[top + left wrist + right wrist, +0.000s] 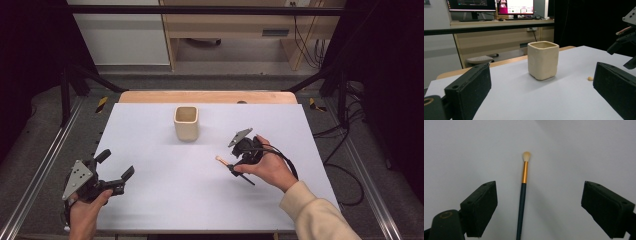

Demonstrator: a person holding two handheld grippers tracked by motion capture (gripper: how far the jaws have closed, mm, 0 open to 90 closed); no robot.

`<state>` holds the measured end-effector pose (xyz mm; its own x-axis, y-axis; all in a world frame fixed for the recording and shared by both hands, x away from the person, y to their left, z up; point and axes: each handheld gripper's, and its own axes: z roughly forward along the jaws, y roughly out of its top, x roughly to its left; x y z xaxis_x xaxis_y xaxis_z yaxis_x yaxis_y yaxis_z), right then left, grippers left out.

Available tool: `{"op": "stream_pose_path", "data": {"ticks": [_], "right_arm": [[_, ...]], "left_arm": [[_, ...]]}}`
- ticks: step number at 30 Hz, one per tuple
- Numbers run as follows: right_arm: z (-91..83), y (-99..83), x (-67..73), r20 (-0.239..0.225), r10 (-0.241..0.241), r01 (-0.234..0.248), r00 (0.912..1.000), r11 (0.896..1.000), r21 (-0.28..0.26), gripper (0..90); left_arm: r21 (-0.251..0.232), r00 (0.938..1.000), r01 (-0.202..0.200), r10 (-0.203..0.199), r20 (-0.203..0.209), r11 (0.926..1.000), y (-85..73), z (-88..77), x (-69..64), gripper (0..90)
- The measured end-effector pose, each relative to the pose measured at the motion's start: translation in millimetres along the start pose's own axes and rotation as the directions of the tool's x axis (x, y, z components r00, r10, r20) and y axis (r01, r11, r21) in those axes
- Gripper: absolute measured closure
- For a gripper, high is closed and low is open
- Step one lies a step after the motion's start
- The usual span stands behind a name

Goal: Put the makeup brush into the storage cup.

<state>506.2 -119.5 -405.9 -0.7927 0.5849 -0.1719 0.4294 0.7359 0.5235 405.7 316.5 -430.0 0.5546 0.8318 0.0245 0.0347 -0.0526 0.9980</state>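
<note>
The desk (pixel 165 200) lies bare across its middle and front — open room between the left tongs (pixel 117 172) and the right tongs (pixel 234 162). One cup (pixel 186 123) stands upright toward the far edge, well apart from both. A brush (pixel 522 195) lies flat between the right tongs' wide-apart jaws — touching neither pad, with bare desk on each side of it.

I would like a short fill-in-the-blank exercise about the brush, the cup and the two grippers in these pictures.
1. The brush lies flat on the ______ table.
2. The right gripper has its jaws ______ on either side of the brush.
3. The cream cup stands ______ on the table.
4. The left gripper holds ______.

Missing words: white; open; upright; nothing
</note>
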Motion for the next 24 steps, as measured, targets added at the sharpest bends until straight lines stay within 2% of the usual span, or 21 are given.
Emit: {"op": "stream_pose_path", "data": {"ticks": [24], "right_arm": [[17.8,-2.3,6.6,-0.032,0.021,-0.021,0.9993,1.0,0.013,21.9]], "left_arm": [[0.007,1.0,-0.005,0.005,0.003,1.0,-0.4,0.9,-0.5,1.2]]}}
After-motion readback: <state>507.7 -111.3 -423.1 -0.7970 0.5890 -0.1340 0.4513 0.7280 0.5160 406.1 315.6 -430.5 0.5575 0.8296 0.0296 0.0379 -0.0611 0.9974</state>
